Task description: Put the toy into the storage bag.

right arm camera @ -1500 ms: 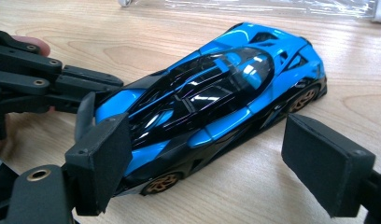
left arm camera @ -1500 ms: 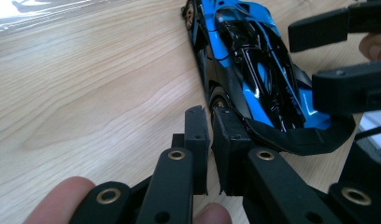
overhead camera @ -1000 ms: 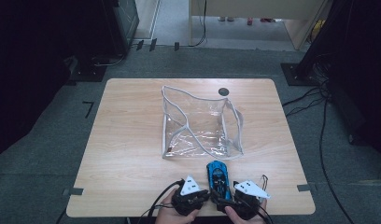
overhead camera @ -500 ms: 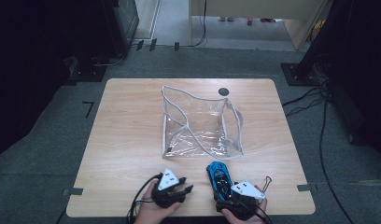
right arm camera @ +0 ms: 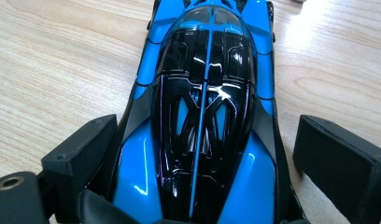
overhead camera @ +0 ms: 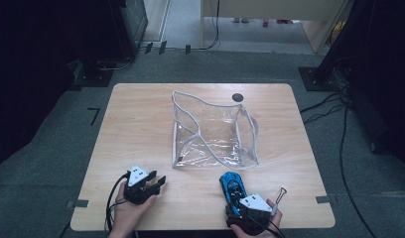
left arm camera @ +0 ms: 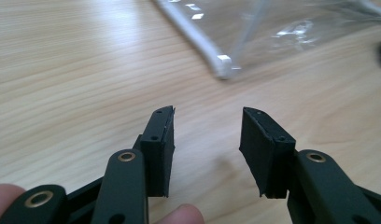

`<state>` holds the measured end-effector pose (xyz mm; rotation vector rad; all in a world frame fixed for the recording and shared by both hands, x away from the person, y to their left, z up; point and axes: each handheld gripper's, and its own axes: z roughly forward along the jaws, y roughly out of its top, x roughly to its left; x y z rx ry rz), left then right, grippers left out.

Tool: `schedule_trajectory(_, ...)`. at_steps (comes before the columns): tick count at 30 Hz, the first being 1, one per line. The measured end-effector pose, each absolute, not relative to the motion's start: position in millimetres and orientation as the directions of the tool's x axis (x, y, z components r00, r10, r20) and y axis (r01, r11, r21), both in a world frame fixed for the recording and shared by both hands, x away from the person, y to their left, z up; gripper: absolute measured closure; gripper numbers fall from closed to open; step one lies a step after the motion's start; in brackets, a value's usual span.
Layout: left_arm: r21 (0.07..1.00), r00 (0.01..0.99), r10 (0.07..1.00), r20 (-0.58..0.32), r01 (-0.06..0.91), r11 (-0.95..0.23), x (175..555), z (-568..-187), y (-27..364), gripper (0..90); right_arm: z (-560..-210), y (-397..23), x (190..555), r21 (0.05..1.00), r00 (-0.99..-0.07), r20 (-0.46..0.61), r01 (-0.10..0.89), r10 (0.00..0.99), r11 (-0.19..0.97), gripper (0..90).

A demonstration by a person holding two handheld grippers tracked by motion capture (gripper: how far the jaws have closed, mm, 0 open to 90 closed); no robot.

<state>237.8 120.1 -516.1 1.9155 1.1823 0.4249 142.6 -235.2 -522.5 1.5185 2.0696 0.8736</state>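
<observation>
A blue and black toy car lies on the wooden table near its front edge, nose toward a clear plastic bag. My right gripper straddles the car's rear. In the right gripper view the car sits between the jaws; the left pad lies against its side and the right pad stands off it. These jaws have just been opening. My left gripper rests to the left, open, its jaws just widened with bare wood between them.
The clear bag stands open-topped mid-table, its white-trimmed corner just ahead of the left gripper. A small black disc sits on the table's far edge. Cables trail over the floor at the right. Both hands are by the table's front edge.
The left gripper has drawn away from the car, gone left along the front edge, and opened. The right gripper has stayed at the car's rear.
</observation>
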Motion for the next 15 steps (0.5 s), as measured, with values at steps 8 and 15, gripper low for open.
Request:
schedule_trajectory(8,0.787,0.406,0.907,-0.112,0.593,-0.168,247,-517,157,54.3,-524,-233,141,0.742,-0.344,0.023,0.636,0.939,0.215,19.4)
schedule_trajectory(15,0.769,0.364,0.926,-0.100,0.619,-0.160,252,-517,176,54.0,-524,-233,140,0.743,-0.333,0.025,0.637,0.943,0.205,22.7)
